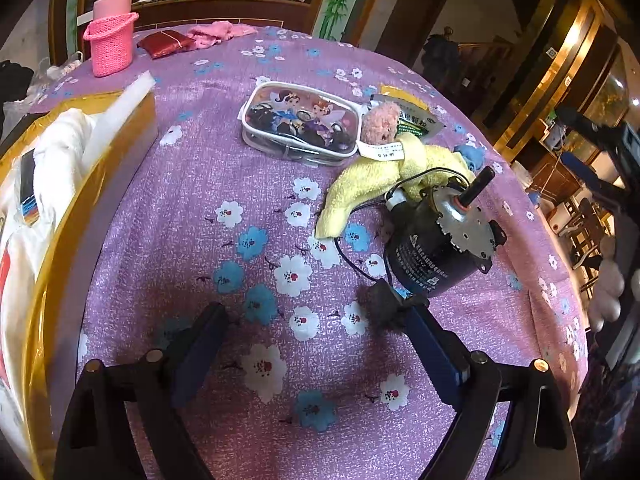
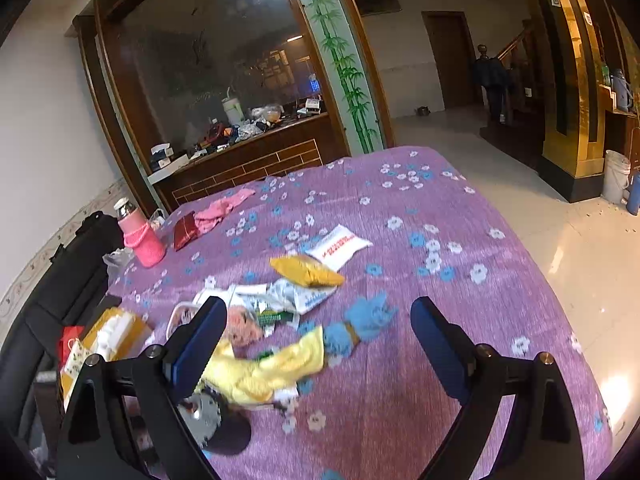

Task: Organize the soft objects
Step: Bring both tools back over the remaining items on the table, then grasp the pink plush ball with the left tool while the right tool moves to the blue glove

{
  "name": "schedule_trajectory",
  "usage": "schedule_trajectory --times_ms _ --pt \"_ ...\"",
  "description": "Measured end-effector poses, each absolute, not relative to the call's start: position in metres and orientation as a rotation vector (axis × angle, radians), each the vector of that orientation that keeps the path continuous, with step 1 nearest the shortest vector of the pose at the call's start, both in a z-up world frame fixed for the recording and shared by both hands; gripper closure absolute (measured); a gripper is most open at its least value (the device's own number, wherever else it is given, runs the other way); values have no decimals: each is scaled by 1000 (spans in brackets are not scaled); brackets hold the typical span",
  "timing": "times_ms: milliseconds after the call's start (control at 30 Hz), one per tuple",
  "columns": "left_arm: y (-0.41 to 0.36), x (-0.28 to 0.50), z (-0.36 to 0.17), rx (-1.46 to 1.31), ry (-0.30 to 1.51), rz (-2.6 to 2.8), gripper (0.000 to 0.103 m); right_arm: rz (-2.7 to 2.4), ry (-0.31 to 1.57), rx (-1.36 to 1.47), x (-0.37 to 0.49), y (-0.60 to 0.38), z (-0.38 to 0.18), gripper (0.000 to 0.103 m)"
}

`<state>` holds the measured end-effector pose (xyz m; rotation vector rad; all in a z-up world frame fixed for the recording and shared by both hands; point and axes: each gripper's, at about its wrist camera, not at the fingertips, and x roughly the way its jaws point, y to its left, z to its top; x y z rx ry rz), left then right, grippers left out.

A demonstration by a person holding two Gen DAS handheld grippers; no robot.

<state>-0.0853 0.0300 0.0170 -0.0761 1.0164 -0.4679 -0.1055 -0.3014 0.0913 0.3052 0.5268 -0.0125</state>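
Note:
In the left wrist view a yellow towel (image 1: 384,184) lies crumpled on the purple flowered cloth (image 1: 200,184), with a pink teddy bear (image 1: 380,124) at its far end and a blue soft toy (image 1: 474,156) to its right. My left gripper (image 1: 316,320) hangs open over bare cloth, short of the towel. In the right wrist view the yellow towel (image 2: 260,368), the bear (image 2: 242,328) and the blue toy (image 2: 360,324) lie between and just beyond the wide-apart fingers of my right gripper (image 2: 320,320), which is open and touches nothing.
A black motor (image 1: 436,240) with a wired block (image 1: 384,300) lies on the towel's near end. A clear cartoon pouch (image 1: 298,124) sits beside the bear. A gold box (image 1: 100,184) holding white cloth stands left. Pink bottle (image 1: 110,40), red pouch (image 1: 166,42), pink cloth (image 1: 216,34) lie far back. Packets (image 2: 306,272) lie beyond.

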Motion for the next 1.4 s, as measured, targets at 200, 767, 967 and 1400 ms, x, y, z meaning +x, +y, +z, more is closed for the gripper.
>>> schedule_trajectory --times_ms 200,767,967,1400 --pt "26 -93 13 -59 995 -489 1 -26 501 295 -84 -308 99 10" --pt "12 -98 38 40 958 -475 2 -56 605 476 -46 -380 46 10" --pt "13 -81 76 40 866 -467 2 6 687 573 -37 -383 26 10" --pt "-62 2 91 191 861 -596 29 66 758 507 -29 -354 14 11"
